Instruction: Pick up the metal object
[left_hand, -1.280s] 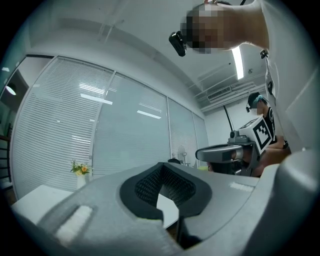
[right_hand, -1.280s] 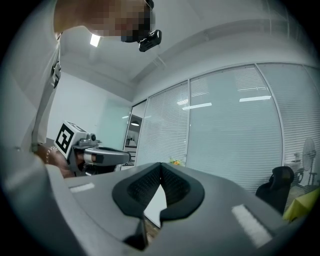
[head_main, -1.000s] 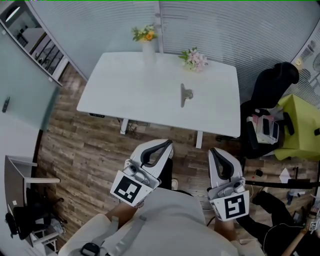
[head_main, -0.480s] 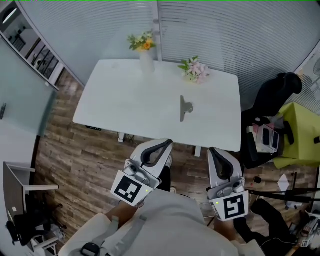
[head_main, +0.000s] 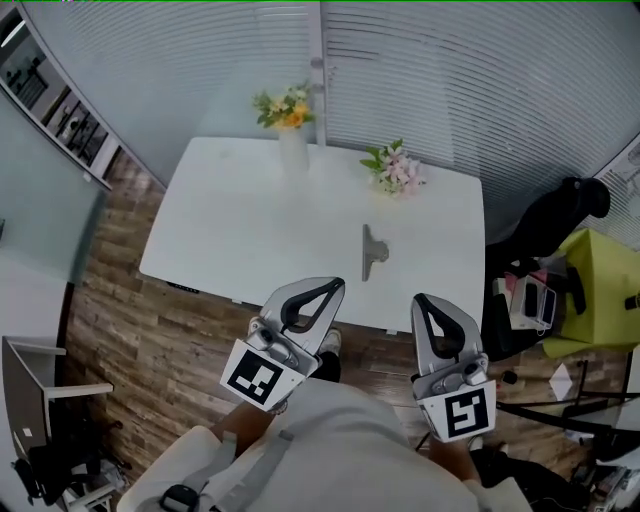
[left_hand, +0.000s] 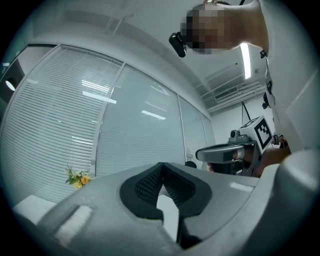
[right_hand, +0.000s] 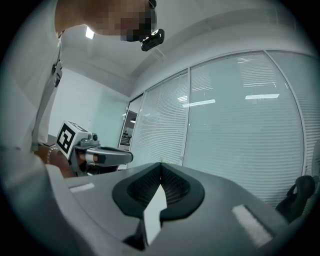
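Metal object (head_main: 373, 250) too small in head view to name its kind. Body of my left gripper (left_hand: 161, 165) hides most of table (left_hand: 22, 207); my right gripper (right_hand: 161, 164) does likewise. Shelf (head_main: 45, 95) cut by edge. Black chair (right_hand: 300, 192) clipped at rim.

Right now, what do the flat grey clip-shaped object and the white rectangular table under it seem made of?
Flat grey clip-shaped object: probably metal: thin, even dull grey, though too small to be sure.
White rectangular table: smooth matt top, likely laminate or painted board; no grain shows.

Grey metal object (head_main: 373, 250), white table (head_main: 250, 230)
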